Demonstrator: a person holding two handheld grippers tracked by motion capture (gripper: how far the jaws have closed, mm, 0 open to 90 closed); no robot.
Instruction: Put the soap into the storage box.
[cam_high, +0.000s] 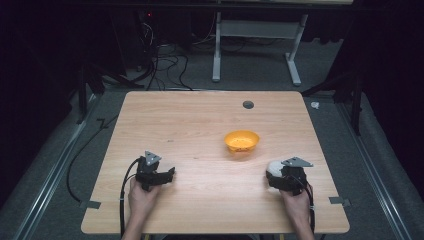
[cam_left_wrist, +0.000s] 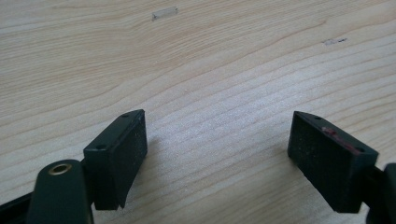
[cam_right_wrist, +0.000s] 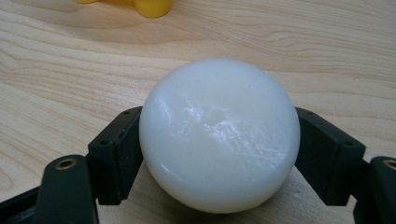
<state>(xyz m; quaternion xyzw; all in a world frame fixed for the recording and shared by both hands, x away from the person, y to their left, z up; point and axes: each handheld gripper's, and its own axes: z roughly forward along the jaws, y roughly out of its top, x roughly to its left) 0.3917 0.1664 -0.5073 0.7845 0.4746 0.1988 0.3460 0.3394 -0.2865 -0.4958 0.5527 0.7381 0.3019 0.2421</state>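
A light wooden table (cam_high: 200, 125) with rounded corners stands on a grey carpeted floor (cam_high: 45, 180), a small dark round cap (cam_high: 248, 104) set near its far edge. Beyond it, black cables (cam_high: 162, 62) lie tangled on the floor beside the white metal legs of another table (cam_high: 255, 30). Metal rails (cam_high: 50, 182) run along both sides. The far room is dark, with black surroundings.

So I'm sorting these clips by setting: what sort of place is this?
Probably a lab or recording workspace, not a home: a bare wooden table ringed by dark curtains, loose cables on grey carpet behind it, and floor rails alongside.
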